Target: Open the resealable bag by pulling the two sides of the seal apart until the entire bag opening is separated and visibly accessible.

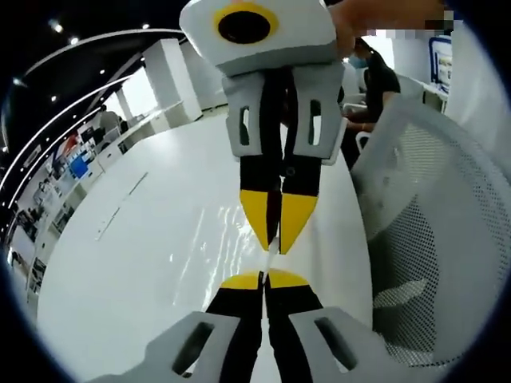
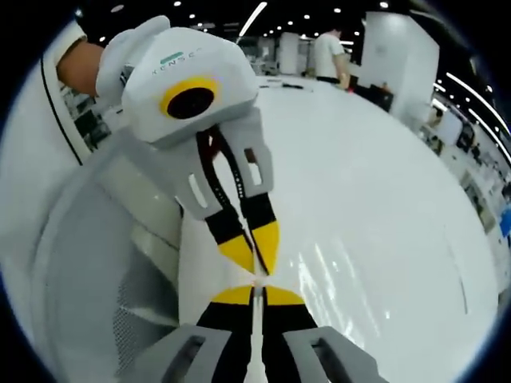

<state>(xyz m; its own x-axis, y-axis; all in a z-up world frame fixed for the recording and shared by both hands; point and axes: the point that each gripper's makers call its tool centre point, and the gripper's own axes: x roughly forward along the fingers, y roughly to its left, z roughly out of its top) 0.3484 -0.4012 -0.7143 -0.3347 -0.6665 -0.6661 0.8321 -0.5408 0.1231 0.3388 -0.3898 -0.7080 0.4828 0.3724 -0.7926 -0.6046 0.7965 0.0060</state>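
The resealable bag [image 1: 272, 254] is clear and hard to make out. It shows as a thin pale strip between the two sets of yellow fingertips. In the left gripper view my left gripper [image 1: 264, 279] rises from the bottom, jaws shut on this strip. My right gripper [image 1: 279, 239] comes down from the top, tip to tip with it and also shut on the strip. In the right gripper view the bag edge [image 2: 257, 317] runs between the closed jaws of my right gripper [image 2: 256, 296], and my left gripper [image 2: 257, 259] meets it from the upper left. The bag's body is hidden.
Below both grippers lies a glossy white table [image 1: 144, 239] with glare on it. A white mesh chair [image 1: 431, 239] stands close beside the table [image 2: 375, 199], also seen as the chair [image 2: 96, 263]. One person sits at the far end [image 1: 375, 80] and another person stands far off [image 2: 327, 54].
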